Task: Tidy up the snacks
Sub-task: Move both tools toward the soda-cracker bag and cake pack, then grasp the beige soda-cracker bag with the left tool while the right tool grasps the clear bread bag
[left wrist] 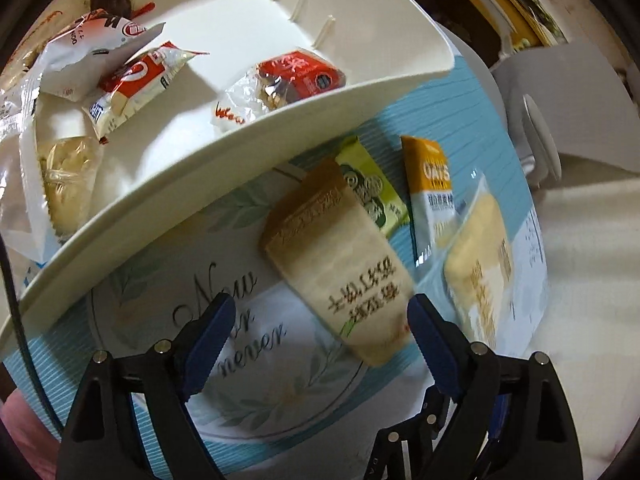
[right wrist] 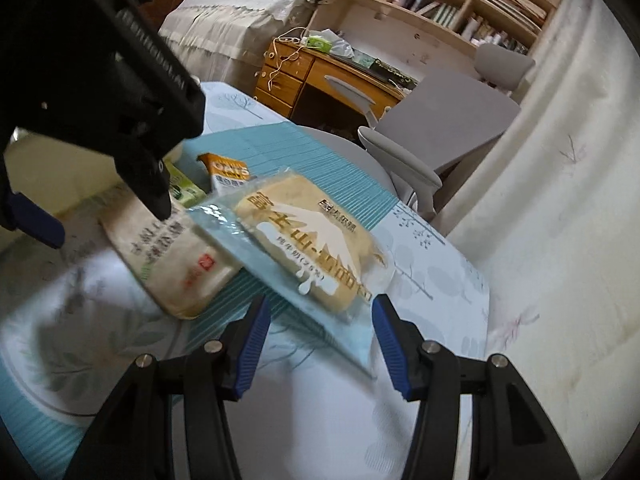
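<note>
My left gripper (left wrist: 320,320) spread wide over beige snack packet (left wrist: 340,264), pads not touching. My right gripper (right wrist: 318,336) half spread, empty, near bread packet (right wrist: 308,240). White tray (left wrist: 248,152) beside.

The right gripper (right wrist: 318,334) hangs open over a bread pack (right wrist: 308,240); the left gripper (right wrist: 160,200) hovers above a beige packet (right wrist: 176,264).

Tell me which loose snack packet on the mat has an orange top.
The oats packet, orange on top and white below. Beside it lie a green packet, a beige packet and a clear-wrapped bread.
</note>
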{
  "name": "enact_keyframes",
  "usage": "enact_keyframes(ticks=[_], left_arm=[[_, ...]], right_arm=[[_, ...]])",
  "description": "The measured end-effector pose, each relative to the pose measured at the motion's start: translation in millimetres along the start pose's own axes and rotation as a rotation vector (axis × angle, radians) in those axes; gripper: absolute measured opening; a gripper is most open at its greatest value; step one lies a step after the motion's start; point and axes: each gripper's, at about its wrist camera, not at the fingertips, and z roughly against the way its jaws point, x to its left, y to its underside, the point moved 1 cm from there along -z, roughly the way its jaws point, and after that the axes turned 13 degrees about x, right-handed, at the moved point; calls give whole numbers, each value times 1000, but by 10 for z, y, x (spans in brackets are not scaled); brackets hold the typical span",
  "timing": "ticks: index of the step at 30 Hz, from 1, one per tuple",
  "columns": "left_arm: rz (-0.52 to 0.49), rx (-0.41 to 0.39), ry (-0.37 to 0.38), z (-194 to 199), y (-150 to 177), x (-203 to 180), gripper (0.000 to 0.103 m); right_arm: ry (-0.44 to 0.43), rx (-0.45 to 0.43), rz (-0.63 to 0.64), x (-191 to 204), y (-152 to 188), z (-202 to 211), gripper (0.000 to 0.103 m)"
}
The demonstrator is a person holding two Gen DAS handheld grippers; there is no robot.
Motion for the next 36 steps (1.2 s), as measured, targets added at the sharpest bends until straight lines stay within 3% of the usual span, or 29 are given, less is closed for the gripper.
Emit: enact_keyframes(ticks=[9,13,14,17,27,30,36], left_arm=[[61,-30,-42,-147,-190,-134,91],[91,-13,-102,-241,-246,-169,91],[96,-5,-112,-258,-244,-176,91],[108,5,-136,-317,-269,-208,91],[97,63,-155,-420,-207,-351,91],[132,94,-182,-470,-136,-268,94],[145,65,-171,-507,-164,-298,96]], right_arm=[[-15,3,24,-32,-66,-289,53],[-51,7,24,-49,-80,-351,53],[-64,11,21,-57,-79,-364,51],[-73,32,-6,-114,-73,-401,34],[-119,98,-73,-290,-23,-297,10],[-131,117,-89,-314,12,-240,8],[-149,177,-168,-466,140,-88,7]])
